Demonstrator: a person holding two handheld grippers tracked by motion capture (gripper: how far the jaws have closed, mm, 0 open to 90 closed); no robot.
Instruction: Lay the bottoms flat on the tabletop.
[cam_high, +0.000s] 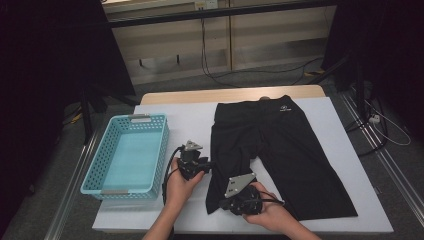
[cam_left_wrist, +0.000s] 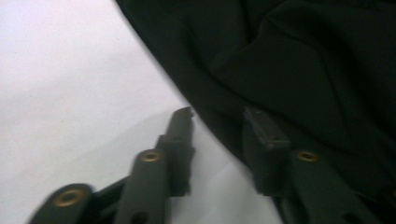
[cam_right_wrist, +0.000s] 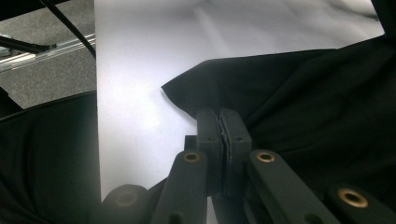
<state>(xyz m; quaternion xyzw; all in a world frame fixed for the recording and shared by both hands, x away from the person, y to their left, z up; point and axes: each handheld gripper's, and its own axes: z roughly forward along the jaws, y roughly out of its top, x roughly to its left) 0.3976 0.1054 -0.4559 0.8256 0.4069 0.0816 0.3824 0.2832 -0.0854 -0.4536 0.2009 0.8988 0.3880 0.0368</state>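
Your right gripper (cam_right_wrist: 221, 122) is pinched tight on the black shorts (cam_high: 280, 150); your left gripper (cam_left_wrist: 217, 126) is spread wide at their edge.

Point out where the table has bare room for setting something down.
Free: the white strip between basket and black shorts, above the left claw; the strip right of the shorts; inside the basket. Crowded: the near edge, where both hands and the right claw work the hem.
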